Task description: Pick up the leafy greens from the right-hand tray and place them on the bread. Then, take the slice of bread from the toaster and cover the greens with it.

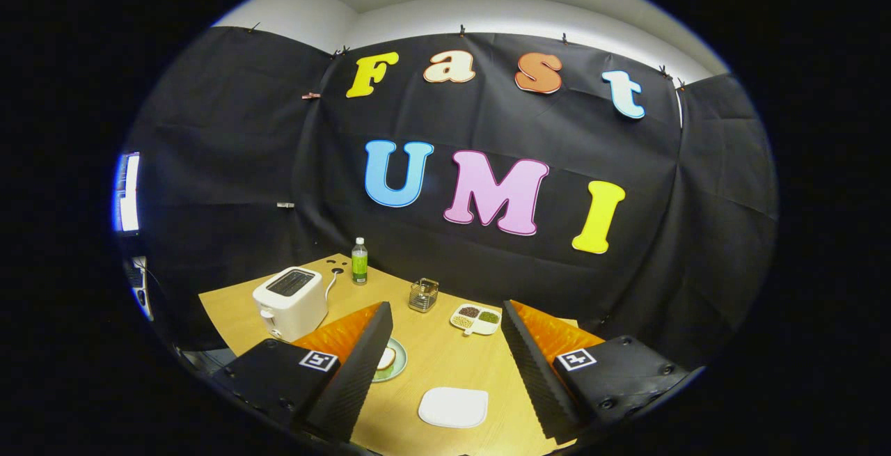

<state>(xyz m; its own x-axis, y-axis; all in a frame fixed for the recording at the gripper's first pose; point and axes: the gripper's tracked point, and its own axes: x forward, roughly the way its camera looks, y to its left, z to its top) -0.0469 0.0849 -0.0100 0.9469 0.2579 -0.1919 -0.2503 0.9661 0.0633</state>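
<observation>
Gripper view, looking down and fwd over a wooden counter (431,351) w/ black cloth wall behind.

Gripper (445,317): fingers wide apart, nothing between the pads, raised above the counter, no contact w/ any item.

Items noted:
- White toaster (290,301) at the counter's left side, beyond the left finger. Top slots dark; cannot tell whether a slice sits inside. Cord runs from its rear toward the back of the counter.
- Green plate (395,364) just beside the left finger's inner face, partly hidden by it. Slice of bread (386,358) lies on the plate, only its right part visible.
- White tray (453,407) flat on the counter, between the fingers and nearest the camera. Surface looks bare.
- Divided tray (475,319) further back, ahead of the right fingertip. Compartments hold small portions: dark, pale, and one green patch (489,317) at its right side, poss. the leafy greens; too small to confirm.
- Small wire basket (423,294) behind the divided tray, toward the wall.
- Green-label bottle (359,261) upright at the counter's far corner, near the toaster's cord.

Bright screen edge (128,191) at far left, off the counter.
</observation>
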